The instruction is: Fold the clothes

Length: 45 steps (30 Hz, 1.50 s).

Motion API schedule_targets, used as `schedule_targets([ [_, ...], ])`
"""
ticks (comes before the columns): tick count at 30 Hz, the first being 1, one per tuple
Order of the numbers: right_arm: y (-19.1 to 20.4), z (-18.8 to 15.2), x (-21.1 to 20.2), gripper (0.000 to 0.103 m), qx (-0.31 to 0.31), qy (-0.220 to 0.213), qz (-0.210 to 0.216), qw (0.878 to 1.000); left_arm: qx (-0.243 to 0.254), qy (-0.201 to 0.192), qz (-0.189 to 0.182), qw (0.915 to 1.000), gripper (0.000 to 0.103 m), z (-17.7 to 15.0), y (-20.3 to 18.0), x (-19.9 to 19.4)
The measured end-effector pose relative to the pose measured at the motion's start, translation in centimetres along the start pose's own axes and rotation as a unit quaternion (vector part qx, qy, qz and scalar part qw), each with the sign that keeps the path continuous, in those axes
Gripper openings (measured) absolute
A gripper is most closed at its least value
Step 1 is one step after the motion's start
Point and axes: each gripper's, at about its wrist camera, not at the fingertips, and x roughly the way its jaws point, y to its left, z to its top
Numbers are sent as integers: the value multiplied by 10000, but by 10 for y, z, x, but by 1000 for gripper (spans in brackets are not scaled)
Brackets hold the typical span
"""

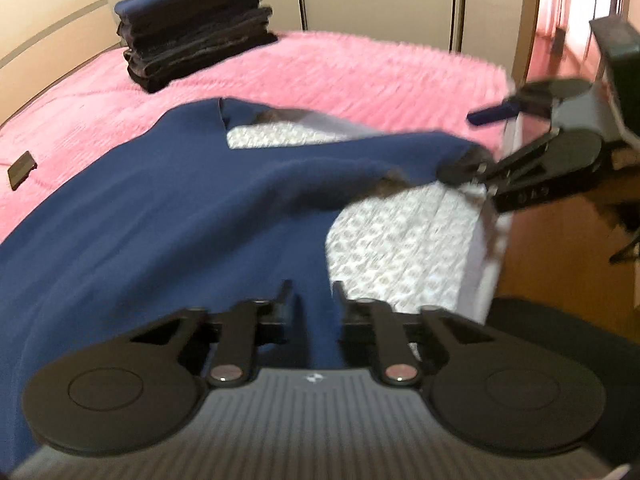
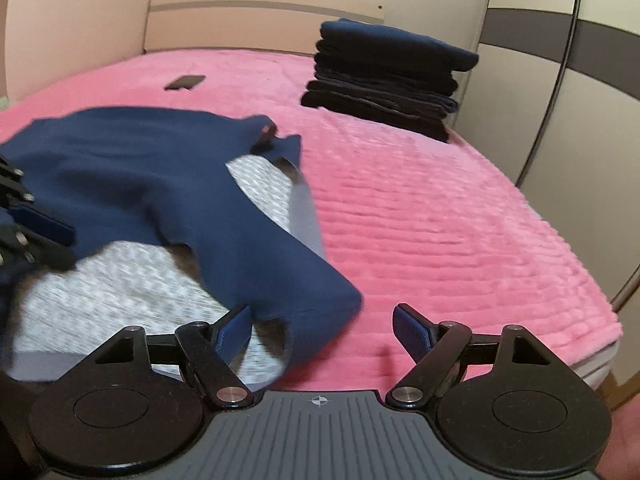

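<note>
On a pink bedspread [image 2: 420,208], my left gripper [image 1: 312,292] pinches the navy garment [image 1: 160,216]; my right gripper [image 2: 320,320] stands released beside its sleeve.

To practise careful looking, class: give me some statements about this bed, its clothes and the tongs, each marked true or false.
1. The stack of folded clothes sits on the pink blanket. True.
2. The right tongs are clamped shut. False: they stand wide open.
3. The navy garment is neatly folded. False: it lies spread out and rumpled.
4. A small dark flat object lies on the blanket. True.
</note>
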Motion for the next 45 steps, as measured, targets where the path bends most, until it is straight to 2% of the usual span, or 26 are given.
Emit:
schedule_targets([
  [4, -12, -2, 1, 79, 71, -74, -381, 9992, 290, -62, 34, 9996, 0, -1, -3, -10],
  [5, -17, -2, 0, 76, 99, -109, -513, 9986, 344, -149, -6, 9993, 0, -1, -5, -18],
  [7, -30, -2, -6, 76, 229, -185, -676, 9973, 400, -307, -161, 9986, 0, -1, -9, -35],
  [14, -35, -9, -3, 76, 322, -106, -812, 9961, 282, -380, -278, 9985, 0, -10, -20, -42],
  [16, -42, -11, -7, 76, 479, -159, -809, 9954, 270, -415, -530, 9974, 0, -11, -25, -44],
  [19, -44, -12, -2, 76, 483, 8, -657, 9967, 422, -274, -719, 9961, 0, -18, -37, -36],
  [23, -28, -4, -25, 76, 496, -7, 134, 9987, 86, -464, -721, 9963, 0, -22, -29, -45],
  [26, -14, 8, -49, 76, 399, -288, 819, 9954, -98, -735, -522, 9959, 2, -20, -11, -61],
  [29, -8, 35, -52, 76, 202, -738, 1008, 9920, -318, -894, -229, 9952, 11, -16, 12, -67],
  [30, -8, 46, -44, 76, 102, -813, 991, 9917, -354, -888, -116, 9954, 16, -14, 19, -65],
  [32, -6, 72, -15, 76, -213, -859, 955, 9915, -409, -802, 14, 9959, 16, -12, 30, -56],
  [36, 3, 114, 66, 76, -891, -534, 948, 9901, -498, -671, 145, 9964, 16, -17, 43, -47],
  [40, 13, 131, 142, 76, -1687, -121, 922, 9813, -642, -651, 218, 9956, 16, -22, 51, -44],
  [41, 16, 132, 153, 76, -1901, -130, 815, 9783, -680, -638, 231, 9954, 16, -23, 53, -42],
  [45, 11, 134, 170, 76, -2421, -612, 231, 9681, -804, -628, 253, 9945, 16, -27, 61, -40],
])
